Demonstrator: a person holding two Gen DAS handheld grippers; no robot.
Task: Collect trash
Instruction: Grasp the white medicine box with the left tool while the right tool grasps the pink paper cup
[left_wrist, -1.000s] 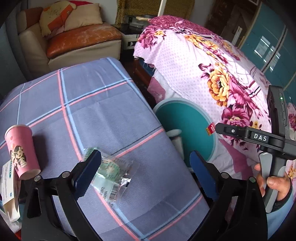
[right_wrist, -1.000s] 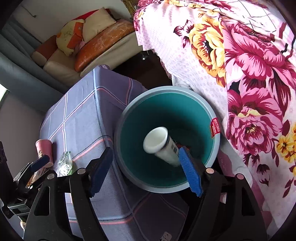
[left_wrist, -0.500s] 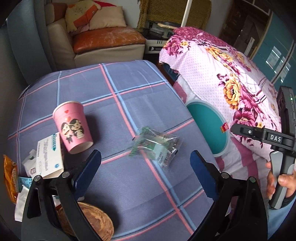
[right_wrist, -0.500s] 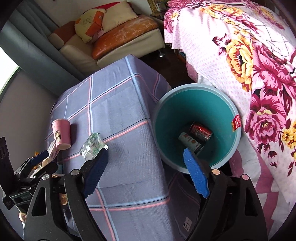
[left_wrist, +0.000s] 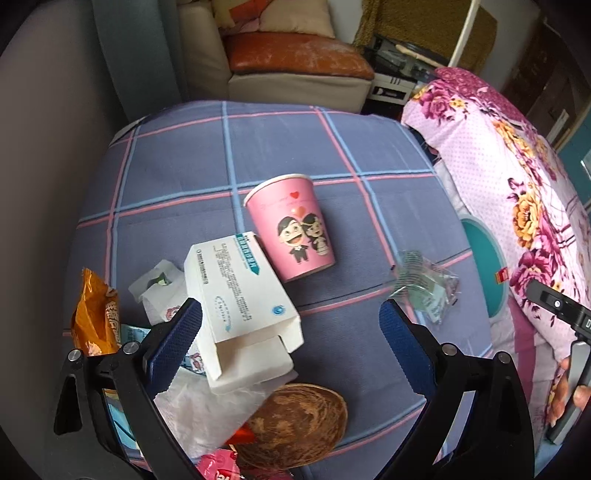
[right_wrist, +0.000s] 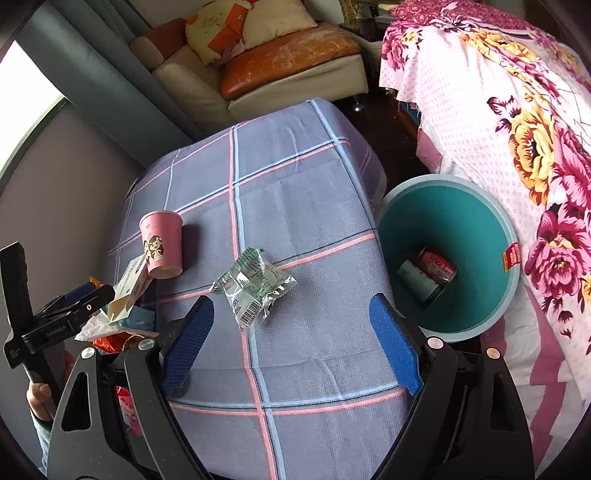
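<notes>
The clear plastic wrapper (right_wrist: 255, 286) lying flat on the checked worktop (right_wrist: 295, 192) is probably the easiest next piece of trash: it looks feather-light, crinkly and slippery, so a pinch across its bunched middle should hold better than one on a loose edge. It is see-through with green print and a barcode at one end, and sits just ahead of the right hand-held gripper (right_wrist: 291, 332), whose blue pads are spread with nothing between them. The pink paper cup (left_wrist: 291, 225), upside down with a cartoon couple on it, would crush easily; a gentle squeeze on its wall should do. The left hand-held gripper (left_wrist: 291, 343) is also spread and empty, over an open white carton (left_wrist: 240, 295). The teal bin (right_wrist: 509, 236) beside the worktop already holds cans.
</notes>
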